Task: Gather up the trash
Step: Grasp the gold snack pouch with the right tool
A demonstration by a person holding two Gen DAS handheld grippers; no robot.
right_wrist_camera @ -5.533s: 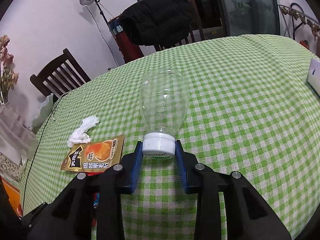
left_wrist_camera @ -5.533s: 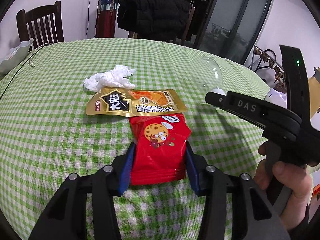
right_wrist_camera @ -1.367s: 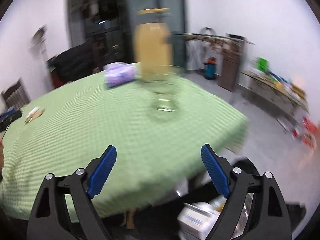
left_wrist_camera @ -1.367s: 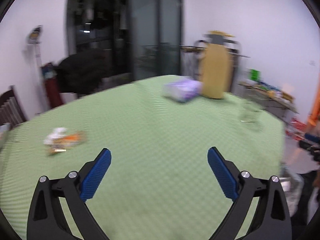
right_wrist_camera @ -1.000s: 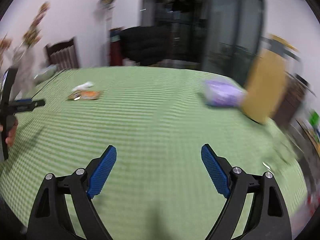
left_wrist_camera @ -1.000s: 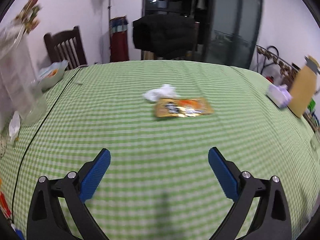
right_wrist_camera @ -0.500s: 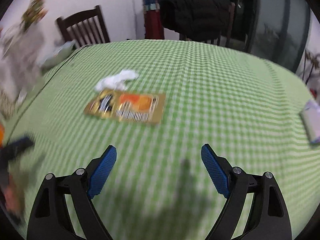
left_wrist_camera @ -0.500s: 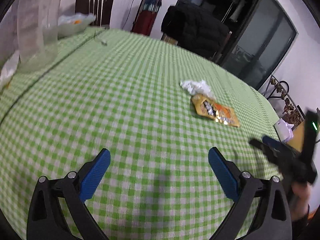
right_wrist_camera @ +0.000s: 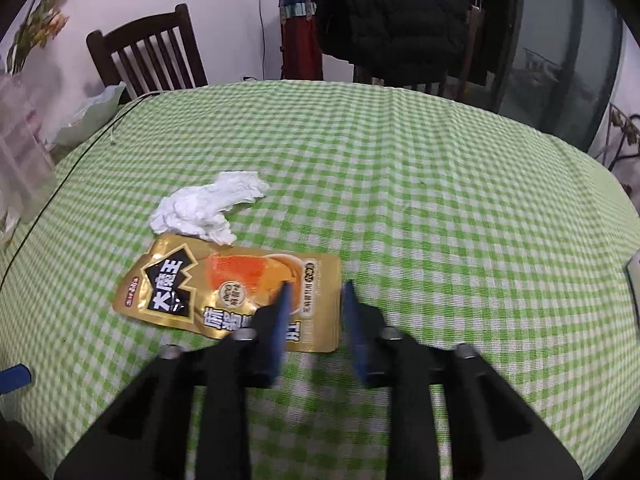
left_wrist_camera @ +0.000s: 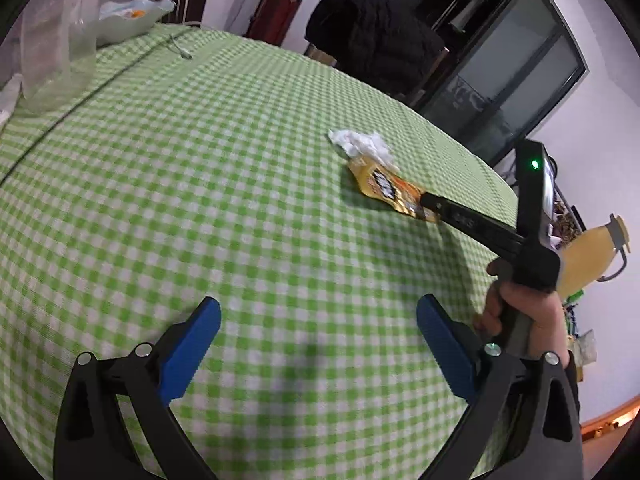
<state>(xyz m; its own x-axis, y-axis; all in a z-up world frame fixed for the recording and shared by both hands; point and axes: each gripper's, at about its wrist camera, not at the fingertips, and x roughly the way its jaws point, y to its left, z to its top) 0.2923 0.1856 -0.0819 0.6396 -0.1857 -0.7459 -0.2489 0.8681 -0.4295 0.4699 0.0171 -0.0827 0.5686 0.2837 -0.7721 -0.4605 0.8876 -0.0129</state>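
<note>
left wrist view
left gripper (left_wrist_camera: 318, 328): held wide open and empty above the checked tablecloth (left_wrist_camera: 200, 184); judged to be kept back, out of the other tool's way.
gold snack wrapper (left_wrist_camera: 390, 192): seen lying flat far ahead to the right, its long axis running away toward the crumpled tissue (left_wrist_camera: 360, 144), which touches its far end.
right gripper (left_wrist_camera: 430, 200): seen side-on with its tip at the wrapper's near end; its opening cannot be told from here.

right wrist view
right gripper (right_wrist_camera: 314, 292): jaws narrowed but with a gap left, blurred, set over the right end of the gold snack wrapper (right_wrist_camera: 200, 288); nothing is clamped yet.
wrapper axis: laid left to right across the view, so its short right end is presented to the jaws.
crumpled tissue (right_wrist_camera: 208, 206): left touching the wrapper's far left corner, untouched.
</note>
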